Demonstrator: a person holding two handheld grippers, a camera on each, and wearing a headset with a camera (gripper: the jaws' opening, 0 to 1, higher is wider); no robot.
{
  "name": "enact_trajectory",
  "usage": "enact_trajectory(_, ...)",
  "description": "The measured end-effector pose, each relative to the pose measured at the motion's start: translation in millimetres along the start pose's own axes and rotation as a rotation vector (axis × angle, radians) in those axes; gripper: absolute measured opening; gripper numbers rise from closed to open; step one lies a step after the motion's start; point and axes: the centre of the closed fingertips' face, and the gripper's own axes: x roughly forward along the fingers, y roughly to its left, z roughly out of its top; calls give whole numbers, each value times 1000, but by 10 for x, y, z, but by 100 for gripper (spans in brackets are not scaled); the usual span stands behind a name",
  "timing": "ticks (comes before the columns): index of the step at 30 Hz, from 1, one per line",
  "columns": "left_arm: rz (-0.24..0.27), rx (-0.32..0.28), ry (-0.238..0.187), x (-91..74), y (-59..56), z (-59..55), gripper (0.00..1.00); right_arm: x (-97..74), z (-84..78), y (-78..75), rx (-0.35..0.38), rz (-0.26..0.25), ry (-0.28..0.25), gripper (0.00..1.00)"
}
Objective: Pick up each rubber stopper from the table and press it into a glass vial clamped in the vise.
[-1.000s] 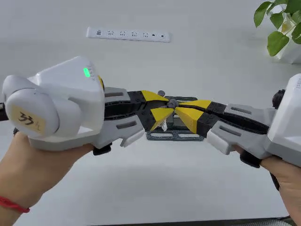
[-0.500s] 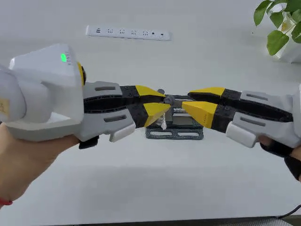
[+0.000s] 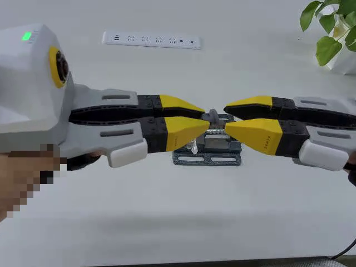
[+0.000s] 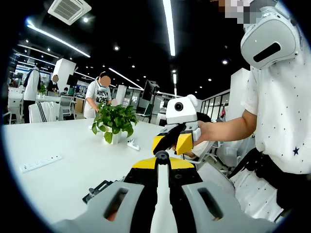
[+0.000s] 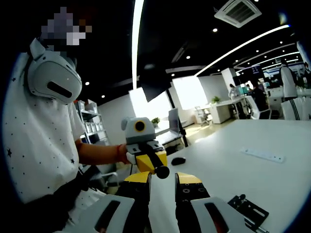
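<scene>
- Above the white surface point(image 3: 167, 211), the head view shows two claws with their tips facing each other. My left claw point(image 3: 207, 118) comes in from the left and my right claw point(image 3: 225, 118) from the right, near each other but not touching.
- I count one rubber stopper point(image 3: 212, 115), grey, pinched at the very tip of my left claw, whose yellow jaws are pressed together on it. In the left gripper view it is a dark knob at the end of my jaws.
- My right claw is spread. In the right gripper view a clear gap lies between its two jaws, and the stopper sits just beyond that gap, at the tip of the other claw.
- One vise point(image 3: 207, 157), dark grey, sits on the surface. In the head view it lies below and behind the two claw tips.
- One small clear vial point(image 3: 193, 148) shows at the vise's left side, just under the lower jaw of my left claw. Its mouth is hidden, so I cannot tell whether anything is in it.
- One white power strip point(image 3: 151, 39) lies on the surface well beyond the vise.
- One potted plant point(image 3: 328, 28) stands at the far right, its green leaves over a white pot.
- One small dark object point(image 5: 179, 160) lies on the surface in the right gripper view, well apart from the vise. It is too small for me to tell what it is.
</scene>
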Motion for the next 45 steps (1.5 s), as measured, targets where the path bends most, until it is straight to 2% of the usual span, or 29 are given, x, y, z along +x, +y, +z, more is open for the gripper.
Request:
enact_trajectory(4,-43,-29,-35,6,-80,96,3,-1,47,53,-1,42,-8,15)
enact_trajectory(7,-58,-36,-41,6,-110,123,3,-13,92,101,3,76,-22,13)
enact_trajectory(17,-108,-44,-34,23,-239,143,3,-46,110,148,-5,135,-22,10)
enact_trajectory(25,-141,-62,-38,-4,-289,151,3,-75,105,186,-11,171,-20,8)
enact_trajectory(29,-165,-75,-39,-11,-333,165,3,-58,96,254,-14,196,-14,8)
enact_trajectory(45,-176,-90,-39,-35,-336,168,3,-11,85,323,-14,205,-11,7)
